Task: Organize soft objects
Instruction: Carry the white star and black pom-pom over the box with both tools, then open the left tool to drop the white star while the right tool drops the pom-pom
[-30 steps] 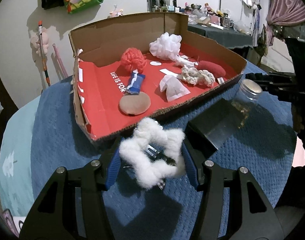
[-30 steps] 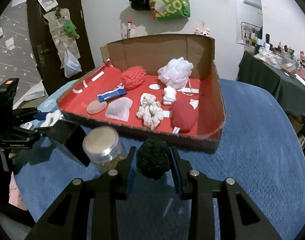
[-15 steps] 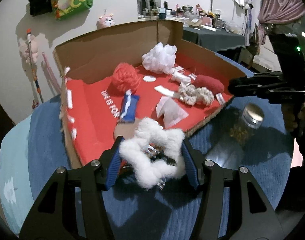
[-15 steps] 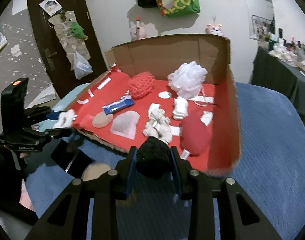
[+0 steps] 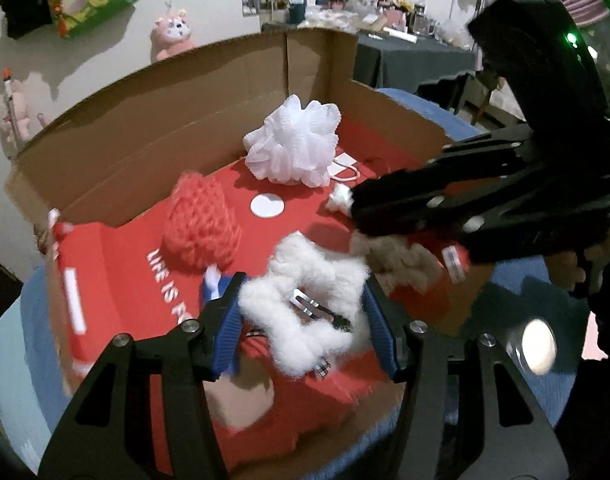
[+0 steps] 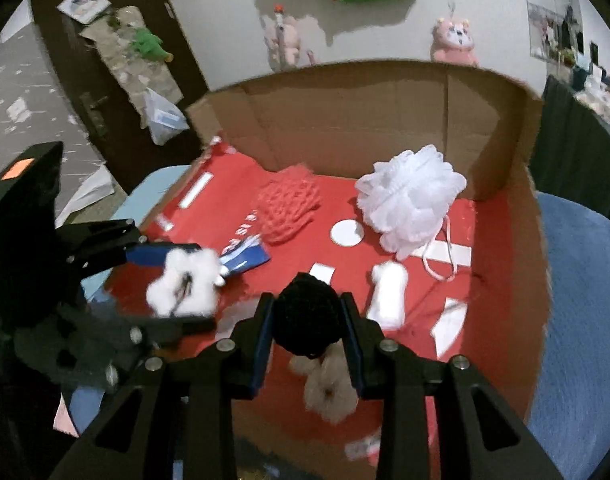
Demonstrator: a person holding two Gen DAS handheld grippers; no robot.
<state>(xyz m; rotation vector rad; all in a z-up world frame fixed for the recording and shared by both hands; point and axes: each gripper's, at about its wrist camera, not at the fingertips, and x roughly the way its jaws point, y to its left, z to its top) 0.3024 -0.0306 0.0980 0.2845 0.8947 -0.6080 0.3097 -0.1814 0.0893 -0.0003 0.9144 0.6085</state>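
Soft objects are already gathered in the red-lined box, while a white fluffy clip is pinched by the left gripper and a black pom-pom by the right gripper, both unplaced.

The box was matt brown cardboard with a smooth red paper lining. The white hair clip looked fluffy, with a shiny metal clasp. The black ball looked woolly.

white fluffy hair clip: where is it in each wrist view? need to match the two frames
Left wrist view: the white fluffy clip sits low in the centre, pinched between the left tongs, over the red floor of the box.
Right wrist view: the same clip is at mid-left, at the tip of the left tongs reaching in from the left edge.
Shared landmark: white bath pouf at the back of the box.
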